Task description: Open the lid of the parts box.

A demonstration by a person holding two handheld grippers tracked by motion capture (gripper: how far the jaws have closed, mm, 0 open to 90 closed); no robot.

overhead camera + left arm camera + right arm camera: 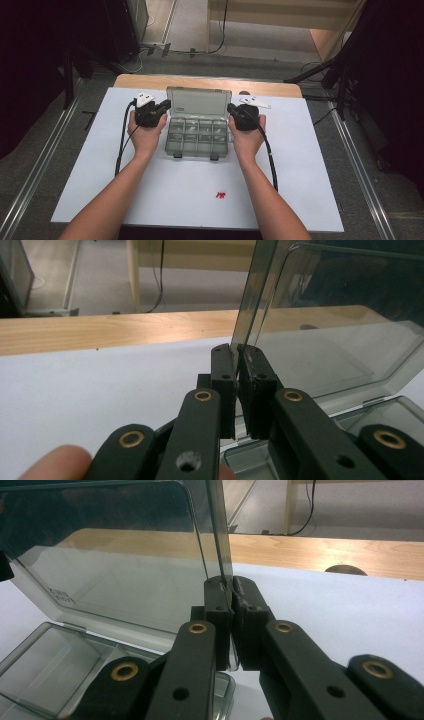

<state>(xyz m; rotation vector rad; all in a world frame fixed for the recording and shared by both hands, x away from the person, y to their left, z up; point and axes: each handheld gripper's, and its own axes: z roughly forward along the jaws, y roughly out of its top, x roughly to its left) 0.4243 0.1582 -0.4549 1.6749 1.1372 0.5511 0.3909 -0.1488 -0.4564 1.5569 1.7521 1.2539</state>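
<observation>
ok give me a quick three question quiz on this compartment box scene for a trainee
1. True or false: the lid of the clear compartment box lies flat and closed.
2. What does the left hand-held gripper clamp? A) the lid's side edge B) the red bits C) the cable
3. Fill in: the small red bits lie on the white board on the ____ side of the box, toward the person.

Key
1. False: it stands open, and the right hand-held gripper pinches its other side edge.
2. A
3. near
</observation>
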